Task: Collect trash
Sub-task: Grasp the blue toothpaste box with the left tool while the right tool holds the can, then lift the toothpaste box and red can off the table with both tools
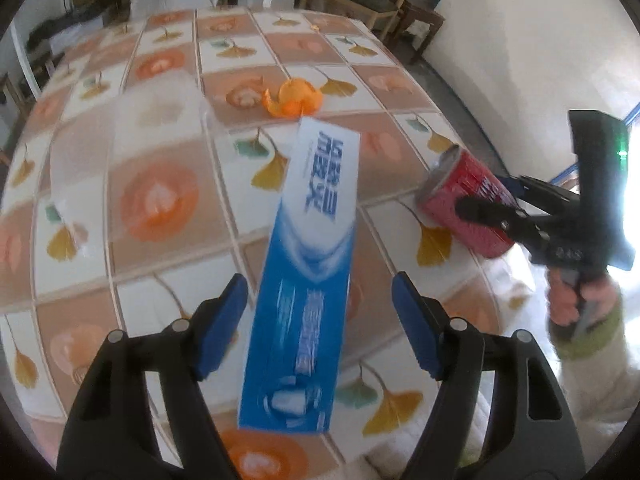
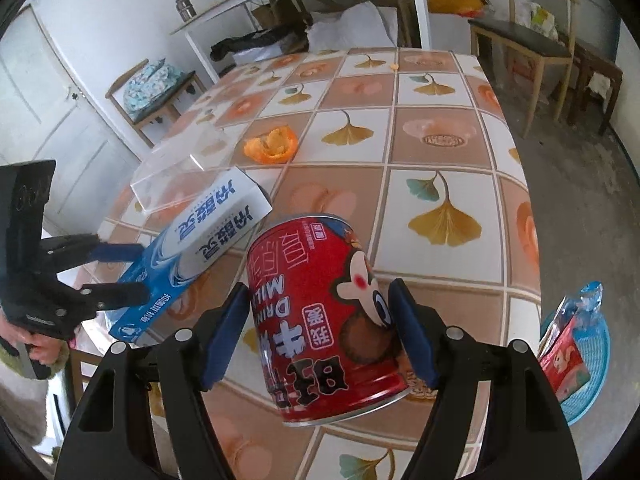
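The right gripper [image 2: 318, 334] clamps the red can [image 2: 320, 320]. Beside the can, the left gripper [image 1: 320, 324] straddles the blue box [image 1: 304, 280], pads clear, above the bench [image 1: 160, 200].

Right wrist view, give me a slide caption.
Right gripper clamps a red can above the table; basket at right.

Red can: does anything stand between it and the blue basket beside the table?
Nothing visible does. From the red can, held in the right gripper, only bare table lies toward the blue basket, which sits past the table's edge. The blue box is on the other side.
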Demonstrator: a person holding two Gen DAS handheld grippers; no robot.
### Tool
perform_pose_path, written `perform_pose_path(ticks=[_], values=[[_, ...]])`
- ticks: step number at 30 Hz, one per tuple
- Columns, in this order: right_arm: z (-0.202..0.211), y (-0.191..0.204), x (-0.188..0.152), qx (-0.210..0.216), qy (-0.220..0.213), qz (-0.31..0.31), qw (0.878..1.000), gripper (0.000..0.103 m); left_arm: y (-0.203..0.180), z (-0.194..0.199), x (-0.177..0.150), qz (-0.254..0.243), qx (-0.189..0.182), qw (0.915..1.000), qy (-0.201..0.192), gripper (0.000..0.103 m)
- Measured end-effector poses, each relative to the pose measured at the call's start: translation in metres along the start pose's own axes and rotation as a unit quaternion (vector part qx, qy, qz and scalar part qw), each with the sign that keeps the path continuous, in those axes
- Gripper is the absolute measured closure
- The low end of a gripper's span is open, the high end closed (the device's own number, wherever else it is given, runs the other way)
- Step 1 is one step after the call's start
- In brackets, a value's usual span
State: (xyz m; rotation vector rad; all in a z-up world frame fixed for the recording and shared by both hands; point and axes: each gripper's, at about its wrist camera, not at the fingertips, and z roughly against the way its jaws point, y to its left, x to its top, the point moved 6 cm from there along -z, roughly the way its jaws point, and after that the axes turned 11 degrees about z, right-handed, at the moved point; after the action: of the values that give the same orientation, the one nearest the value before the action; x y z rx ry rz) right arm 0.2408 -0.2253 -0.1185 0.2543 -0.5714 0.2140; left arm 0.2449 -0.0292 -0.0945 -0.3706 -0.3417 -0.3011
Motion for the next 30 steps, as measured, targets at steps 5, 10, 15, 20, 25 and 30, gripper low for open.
perform_pose_path(ticks=[5, 10, 15, 20, 25, 30], values=[[-0.001, 0.002, -0.002, -0.003, 0.008, -0.008, 1.000, 0.034, 0.002, -0.013, 0.009, 0.002, 0.036, 0.9994, -0.003, 0.055], [0.003, 0.010, -0.010, 0.012, 0.020, -0.015, 1.000, 0.035, -0.003, -0.007, -0.003, -0.006, 0.036, 0.9992, -0.014, 0.056], [0.007, 0.025, -0.021, 0.027, 0.047, -0.008, 0.998, 0.034, 0.001, 0.004, -0.027, 0.001, 0.034, 0.9993, -0.015, 0.056], [0.002, 0.040, -0.025, 0.035, 0.071, 0.013, 0.997, 0.033, 0.009, 0.012, -0.040, 0.020, 0.034, 0.9989, -0.025, 0.056], [-0.009, 0.049, -0.028, 0.028, 0.098, 0.029, 0.994, 0.030, 0.008, 0.012, -0.042, 0.019, 0.040, 0.9986, -0.029, 0.056], [-0.013, 0.055, -0.030, 0.017, 0.109, 0.044, 0.993, 0.030, 0.007, 0.013, -0.043, 0.011, 0.047, 0.9983, -0.034, 0.056]])
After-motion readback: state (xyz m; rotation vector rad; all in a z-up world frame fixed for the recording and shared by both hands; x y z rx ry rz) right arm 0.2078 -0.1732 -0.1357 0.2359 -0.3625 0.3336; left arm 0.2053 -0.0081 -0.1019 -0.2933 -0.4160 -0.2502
